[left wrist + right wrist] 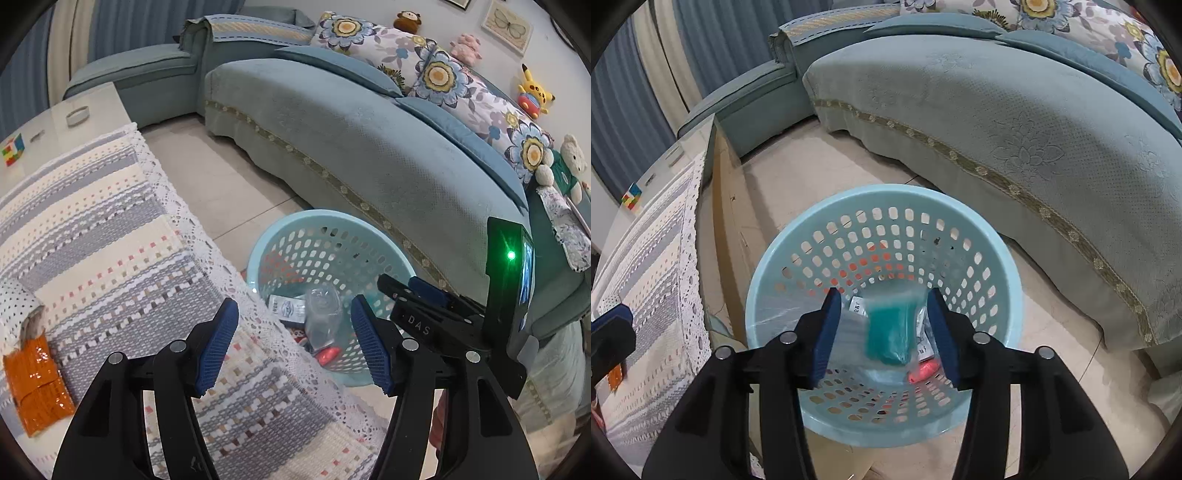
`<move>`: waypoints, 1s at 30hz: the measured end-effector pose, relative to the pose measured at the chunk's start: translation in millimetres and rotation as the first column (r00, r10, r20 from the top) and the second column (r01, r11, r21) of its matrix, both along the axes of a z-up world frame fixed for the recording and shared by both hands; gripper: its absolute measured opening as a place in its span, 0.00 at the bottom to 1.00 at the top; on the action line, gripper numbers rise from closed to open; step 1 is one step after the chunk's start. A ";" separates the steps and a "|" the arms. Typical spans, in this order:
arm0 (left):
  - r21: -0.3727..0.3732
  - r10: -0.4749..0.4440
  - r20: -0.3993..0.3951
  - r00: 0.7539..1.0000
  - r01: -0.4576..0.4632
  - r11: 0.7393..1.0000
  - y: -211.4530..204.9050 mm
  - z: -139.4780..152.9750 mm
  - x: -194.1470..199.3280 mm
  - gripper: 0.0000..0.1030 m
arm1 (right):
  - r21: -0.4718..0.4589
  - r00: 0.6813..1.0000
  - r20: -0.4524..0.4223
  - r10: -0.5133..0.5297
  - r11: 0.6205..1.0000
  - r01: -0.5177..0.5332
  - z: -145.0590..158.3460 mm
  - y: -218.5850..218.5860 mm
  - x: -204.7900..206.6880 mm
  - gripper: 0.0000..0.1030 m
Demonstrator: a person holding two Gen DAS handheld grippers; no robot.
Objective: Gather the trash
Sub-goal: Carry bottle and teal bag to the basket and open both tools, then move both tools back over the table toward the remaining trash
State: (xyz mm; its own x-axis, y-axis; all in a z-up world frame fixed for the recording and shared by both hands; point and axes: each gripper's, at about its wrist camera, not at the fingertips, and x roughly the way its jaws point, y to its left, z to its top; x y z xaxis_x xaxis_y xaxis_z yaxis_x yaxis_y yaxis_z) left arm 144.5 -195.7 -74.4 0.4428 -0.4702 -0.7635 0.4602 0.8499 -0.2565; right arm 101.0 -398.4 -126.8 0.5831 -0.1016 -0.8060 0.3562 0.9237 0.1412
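A light blue perforated basket (pixel 1004 280) stands on the floor between the table and the sofa; it also shows in the left wrist view (pixel 295 221). Inside lie a clear plastic bottle (pixel 323 310), a small white box (pixel 286 308) and a red piece (pixel 327 355). My right gripper (pixel 884 332) is open above the basket, and a blurred teal packet (pixel 888 332) hangs in the air between its fingers, apart from both pads. My left gripper (pixel 295 343) is open and empty over the table's edge. An orange wrapper (pixel 35 384) lies on the table at the left.
A striped cloth with a lace edge (pixel 110 240) covers the table. A colour cube (pixel 13 149) and a ring (pixel 77 115) sit at its far end. A teal sofa (pixel 351 147) with cushions and plush toys runs behind the basket. Tiled floor (pixel 812 166) lies between.
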 end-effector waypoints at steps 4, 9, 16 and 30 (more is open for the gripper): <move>-0.013 0.007 0.005 1.000 -0.007 1.000 6.3 2.9 -1.1 0.60 | 0.000 1.000 0.001 0.005 1.000 -0.005 0.4 1.7 -1.3 0.44; -0.010 0.006 0.032 0.999 -0.006 1.000 10.5 10.6 -5.8 0.60 | -0.008 1.000 0.004 0.024 1.000 -0.024 3.8 11.6 -4.1 0.44; -0.021 0.031 0.099 0.995 -0.030 0.999 28.1 36.4 -20.1 0.60 | -0.017 0.996 0.055 0.066 0.998 -0.065 31.9 33.5 -9.2 0.44; -0.042 0.278 0.302 0.912 -0.279 0.959 165.0 105.9 -91.8 0.60 | -0.072 0.917 0.219 0.334 0.943 -0.326 106.3 159.7 -22.4 0.44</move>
State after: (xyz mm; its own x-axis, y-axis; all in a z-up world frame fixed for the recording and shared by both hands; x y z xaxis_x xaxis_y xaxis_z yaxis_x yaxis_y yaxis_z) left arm 52.8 -30.7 31.4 0.7651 -0.2929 -0.5734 0.2598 0.9553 -0.1412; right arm 78.7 -238.7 -20.4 0.7532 0.1033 -0.6497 -0.0072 0.9888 0.1489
